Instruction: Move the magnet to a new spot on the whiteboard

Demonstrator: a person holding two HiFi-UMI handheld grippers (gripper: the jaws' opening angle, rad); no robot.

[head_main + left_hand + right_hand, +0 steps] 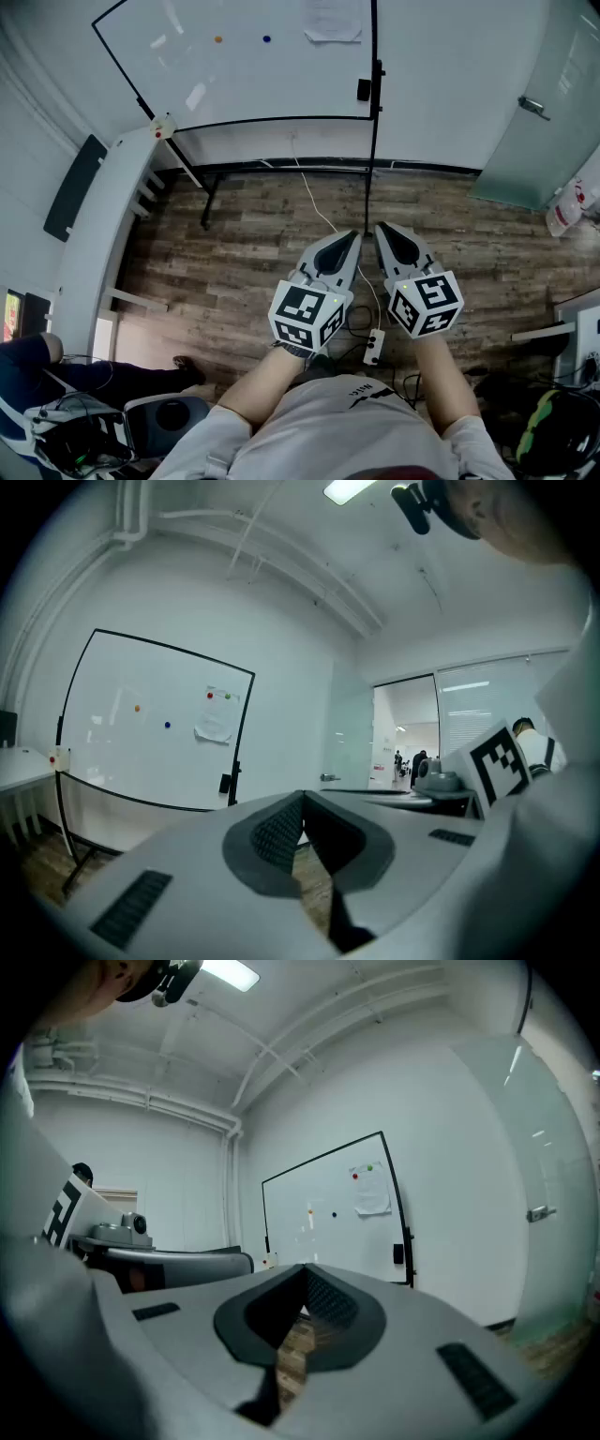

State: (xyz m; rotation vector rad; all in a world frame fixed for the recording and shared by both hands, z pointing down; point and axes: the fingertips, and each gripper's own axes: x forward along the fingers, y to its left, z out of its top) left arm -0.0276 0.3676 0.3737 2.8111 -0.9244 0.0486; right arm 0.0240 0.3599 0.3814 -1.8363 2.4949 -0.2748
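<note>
head view: a whiteboard [244, 84] stands against the white wall over a wood floor [253, 234]; an orange magnet [218, 39] and a blue magnet [266, 39] sit high on it, round dots too small to show any long axis. left gripper view: the left gripper [303, 797] is closed, empty. right gripper view: the right gripper [306, 1269] is closed, empty.

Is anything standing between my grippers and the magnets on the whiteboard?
Nothing visible. The left gripper and right gripper, both shut and empty, face the whiteboard across open floor; only a cable lies there. Orange magnet and blue magnet show unobstructed.
</note>
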